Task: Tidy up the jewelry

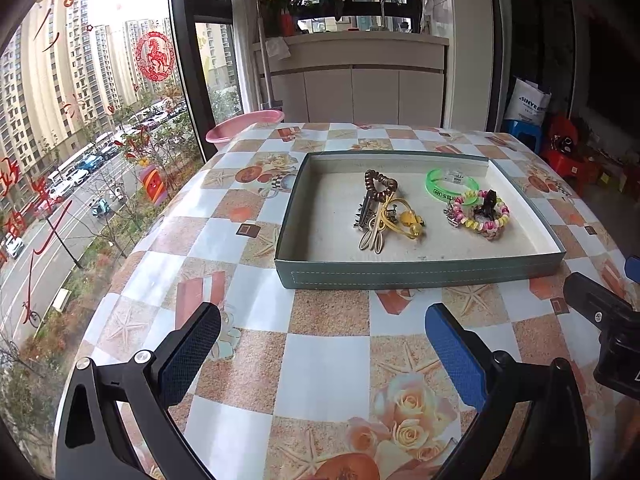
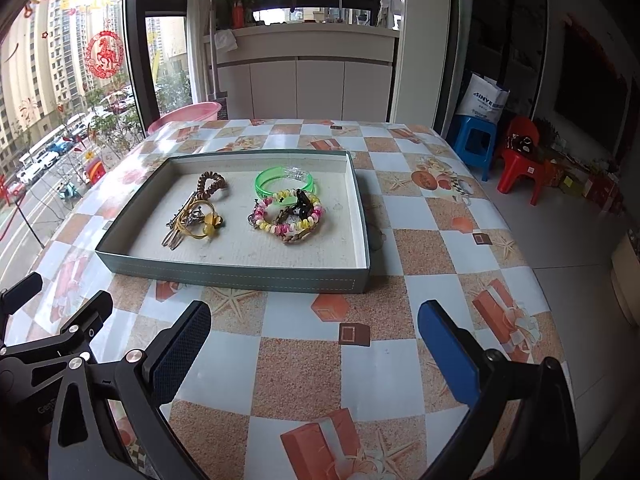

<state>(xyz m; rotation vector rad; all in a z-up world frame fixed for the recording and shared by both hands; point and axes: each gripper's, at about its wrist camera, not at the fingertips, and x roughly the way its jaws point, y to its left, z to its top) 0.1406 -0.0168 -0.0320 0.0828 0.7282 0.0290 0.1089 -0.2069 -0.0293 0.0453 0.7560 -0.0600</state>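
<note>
A white bag (image 2: 485, 102) read "SINVE". One tray (image 2: 224, 272) held one green bangle (image 2: 266, 180). Both the left gripper (image 1: 322, 342) and the right gripper (image 2: 314, 338) gaped, empty.

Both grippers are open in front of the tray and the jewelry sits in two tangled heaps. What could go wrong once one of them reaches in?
1. The yellow cord loops through the clips and brown beaded heart, so lifting one piece may drag the whole heap.
2. The pink-and-yellow coil bracelet overlaps the green bangle; a grab could catch both.
3. The tray looks light and shallow; the left gripper or right gripper might shove it across the glossy tablecloth.
</note>
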